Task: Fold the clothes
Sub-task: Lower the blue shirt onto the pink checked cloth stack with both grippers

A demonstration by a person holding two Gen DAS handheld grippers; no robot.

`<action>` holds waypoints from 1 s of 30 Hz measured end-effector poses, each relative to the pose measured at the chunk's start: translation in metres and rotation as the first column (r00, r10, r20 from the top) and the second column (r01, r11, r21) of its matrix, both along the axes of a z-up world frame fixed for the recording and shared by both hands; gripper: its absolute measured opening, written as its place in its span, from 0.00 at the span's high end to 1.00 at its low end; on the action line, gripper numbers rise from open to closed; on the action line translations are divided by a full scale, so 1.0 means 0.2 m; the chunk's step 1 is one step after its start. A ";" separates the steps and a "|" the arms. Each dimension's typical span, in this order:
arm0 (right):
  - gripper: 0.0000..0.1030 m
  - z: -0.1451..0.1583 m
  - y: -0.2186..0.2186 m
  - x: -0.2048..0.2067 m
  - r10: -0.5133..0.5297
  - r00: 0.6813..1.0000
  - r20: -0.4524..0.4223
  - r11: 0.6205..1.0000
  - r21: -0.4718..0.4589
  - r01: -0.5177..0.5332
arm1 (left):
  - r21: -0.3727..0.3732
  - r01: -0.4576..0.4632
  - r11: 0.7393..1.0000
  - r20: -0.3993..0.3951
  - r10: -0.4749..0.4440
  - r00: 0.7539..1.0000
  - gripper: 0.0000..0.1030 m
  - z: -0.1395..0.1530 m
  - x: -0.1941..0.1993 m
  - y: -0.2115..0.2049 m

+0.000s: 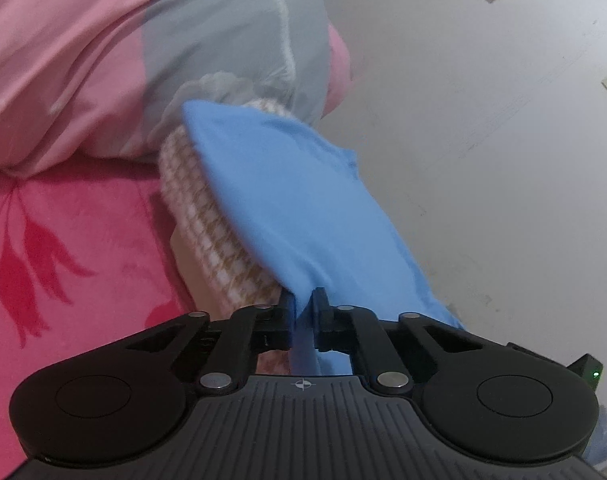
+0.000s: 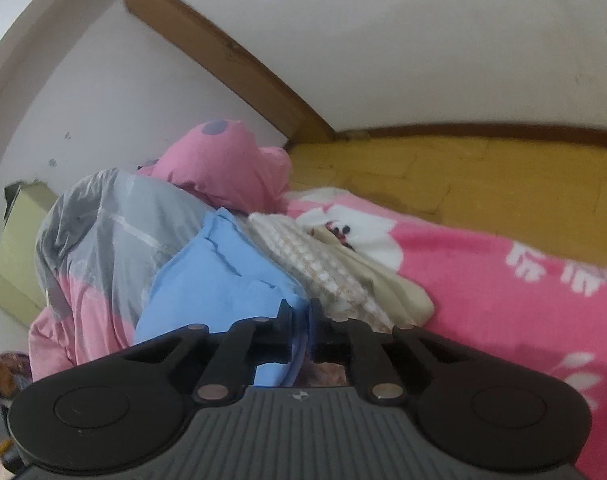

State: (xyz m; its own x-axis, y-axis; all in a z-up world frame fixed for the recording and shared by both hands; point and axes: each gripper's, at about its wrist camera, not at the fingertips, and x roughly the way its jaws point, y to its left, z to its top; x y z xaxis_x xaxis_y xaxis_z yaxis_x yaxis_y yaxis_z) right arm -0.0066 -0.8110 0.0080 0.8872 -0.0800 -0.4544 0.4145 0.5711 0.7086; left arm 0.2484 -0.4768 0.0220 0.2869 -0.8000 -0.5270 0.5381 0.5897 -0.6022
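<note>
Blue garment point(image 1: 287, 196): smooth light-blue cloth, lifted over a checked cream-and-tan cloth point(image 1: 207, 220) on the bed, just in front of a rolled pink and grey quilt point(image 1: 103, 60)
Left gripper point(image 1: 302, 312): jaws drawn narrow, with an edge of the blue cloth pinched between them
Right gripper point(image 2: 301, 316): jaws likewise narrow, clamped on another part of the blue garment point(image 2: 219, 276)
Bed: pink floral blanket point(image 1: 71, 248) below; in the right wrist view a cream cloth point(image 2: 383, 280) lies beside the checked one, near the yellow mat point(image 2: 483, 176)
Stage: both grips carry the cloth off the bed; judging by that, a fold or a laying-out is under way, and which one cannot be told
Doing it well: hold the two pinched points level and gently taut so the edge between them runs straight, and lower both together so the cloth lands flat
Risk: thin fabric may slip from such a narrow bite, or drag the checked cloth along
Hidden: the garment's far edge and true shape are out of sight
</note>
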 end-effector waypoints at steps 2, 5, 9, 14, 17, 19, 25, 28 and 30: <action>0.94 0.04 0.00 0.00 -0.006 1.000 0.027 1.000 -0.020 0.007 | -0.013 0.000 1.000 0.025 0.001 1.000 0.96 0.02 0.00 -0.02; 0.94 0.09 -0.01 -0.01 -0.019 0.998 0.066 0.998 -0.050 0.022 | -0.043 0.001 0.999 0.054 0.001 0.999 0.96 0.04 0.00 -0.05; 0.94 0.07 -0.04 0.00 -0.043 0.997 0.064 0.997 -0.062 0.046 | -0.023 0.010 1.000 0.056 -0.008 0.998 0.96 0.02 0.00 -0.08; 0.94 -0.06 -0.06 0.02 -0.051 0.998 0.029 0.998 -0.022 0.052 | -0.058 0.025 0.998 -0.063 -0.029 0.998 0.92 -0.07 0.06 -0.03; 0.89 -0.12 -0.09 0.00 -0.053 0.998 0.031 0.998 0.026 0.053 | -0.080 -0.031 0.996 -0.091 0.023 0.996 0.76 -0.07 0.15 0.05; 0.79 -0.12 -0.10 -0.03 -0.080 0.996 0.037 0.996 0.031 0.079 | -0.095 -0.068 0.993 -0.111 0.058 0.992 0.60 -0.08 0.21 0.10; 0.77 0.04 0.05 -0.13 -0.081 0.996 0.041 0.972 -0.216 0.087 | -0.132 -0.182 0.974 -0.172 0.158 0.972 0.51 -0.09 0.39 0.25; 0.76 0.13 0.25 -0.10 0.064 0.997 0.043 0.925 -0.379 -0.043 | -0.134 -0.213 0.968 -0.212 0.182 0.960 0.51 -0.10 0.51 0.25; 0.72 0.16 0.43 -0.08 0.178 0.984 0.029 0.859 -0.493 -0.141 | -0.129 -0.217 0.968 -0.217 0.186 0.958 0.51 -0.11 0.58 0.21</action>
